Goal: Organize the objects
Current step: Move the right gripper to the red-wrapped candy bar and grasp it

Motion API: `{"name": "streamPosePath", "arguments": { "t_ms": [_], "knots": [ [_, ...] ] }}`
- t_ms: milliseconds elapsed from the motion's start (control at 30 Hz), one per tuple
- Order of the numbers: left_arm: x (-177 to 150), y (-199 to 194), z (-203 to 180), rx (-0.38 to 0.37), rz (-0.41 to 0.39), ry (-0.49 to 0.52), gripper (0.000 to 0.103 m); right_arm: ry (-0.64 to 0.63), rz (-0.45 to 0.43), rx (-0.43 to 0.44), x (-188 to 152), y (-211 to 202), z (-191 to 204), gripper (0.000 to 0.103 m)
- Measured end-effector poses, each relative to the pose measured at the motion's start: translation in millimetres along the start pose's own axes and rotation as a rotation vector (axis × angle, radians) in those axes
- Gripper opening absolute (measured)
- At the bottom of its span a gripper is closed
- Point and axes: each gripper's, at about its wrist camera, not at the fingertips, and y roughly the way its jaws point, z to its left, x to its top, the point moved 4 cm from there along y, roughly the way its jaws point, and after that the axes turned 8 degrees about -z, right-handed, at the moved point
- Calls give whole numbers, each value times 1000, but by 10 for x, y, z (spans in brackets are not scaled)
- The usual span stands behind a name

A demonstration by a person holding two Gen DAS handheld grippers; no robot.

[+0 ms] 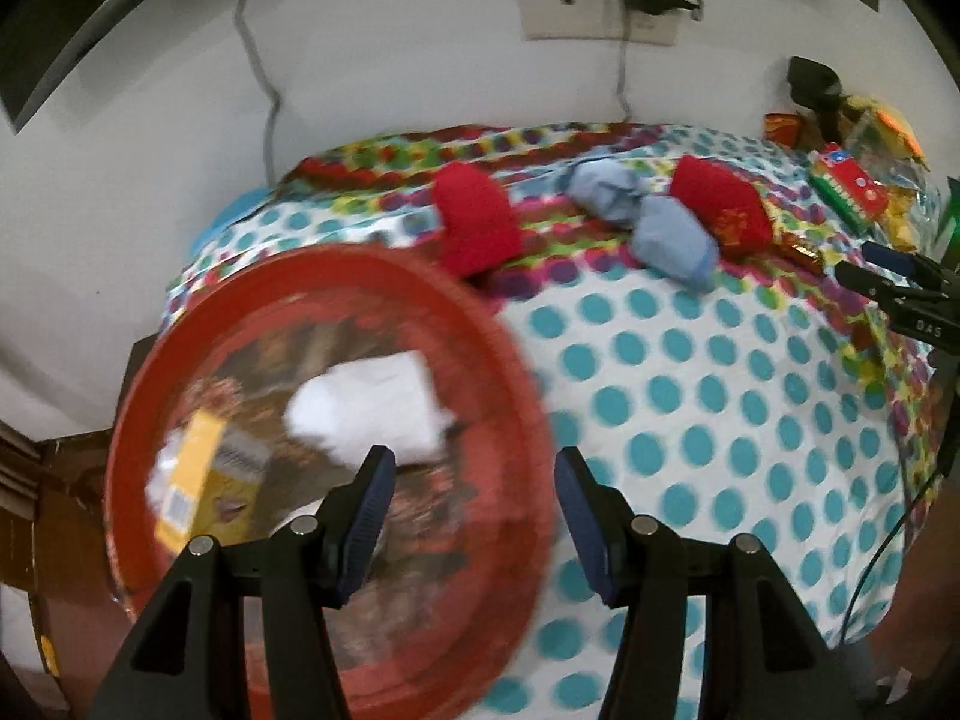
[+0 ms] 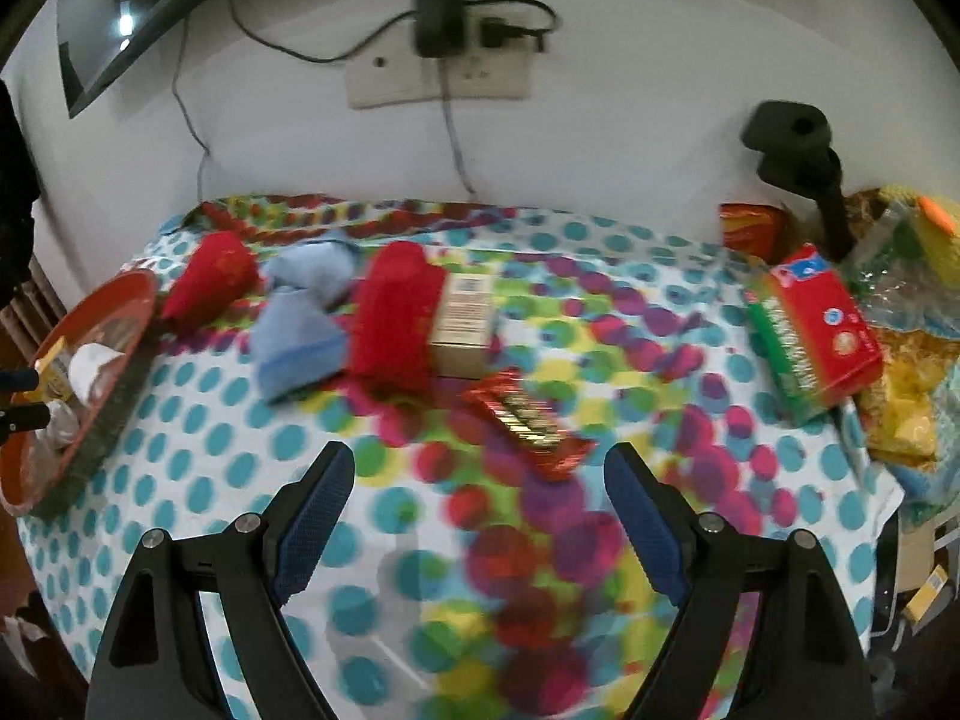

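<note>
My right gripper [image 2: 479, 501] hangs with its jaws spread wide and nothing between them, low in the frame over the polka-dot cloth [image 2: 240, 420]. Just beyond the fingertips, at mid-frame, lies a red-and-gold candy bar [image 2: 528, 423], slanted from upper left to lower right. I judge it the nearest thing to gather, so I should turn my wrist until the fingers straddle its narrow sides before closing.

Further up, a row of rolled socks, red [image 2: 393, 318] and blue [image 2: 294, 342], sits beside a tan carton [image 2: 465, 324].

My left gripper [image 1: 474, 489] is likewise spread and empty, bottom centre of its own view, poised at the rim of the red bin [image 1: 516, 372], which fills the lower left and already holds a white wad [image 1: 372, 414] and a yellow box [image 1: 198, 474]. That bin appears to be the destination; I would keep it steady at the table's edge.
</note>
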Motion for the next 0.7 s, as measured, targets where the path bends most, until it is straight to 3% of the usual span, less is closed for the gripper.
{"name": "streamPosePath", "arguments": {
  "t_ms": [167, 467, 533, 567, 600, 667, 700],
  "knots": [
    [188, 228, -361, -19, 28, -34, 57, -63, 30, 2, -4, 148, -188, 84],
    [506, 655, -821, -75, 75, -146, 57, -113, 80, 16, -27, 563, -137, 79],
    [549, 742, -882, -82, 77, -188, 57, -108, 89, 34, -47, 608, -111, 66],
    [569, 785, -909, -80, 80, -202, 57, -115, 87, 29, -60, 613, -95, 66],
    [586, 832, -936, -78, 87, -212, 57, -124, 79, 28, -63, 603, -79, 58],
    [614, 922, -991, -78, 101, -232, 57, -128, 74, 35, -70, 580, -52, 32],
    [632, 965, -1018, -82, 108, -242, 57, -125, 76, 38, -74, 568, -45, 28]
  ]
}}
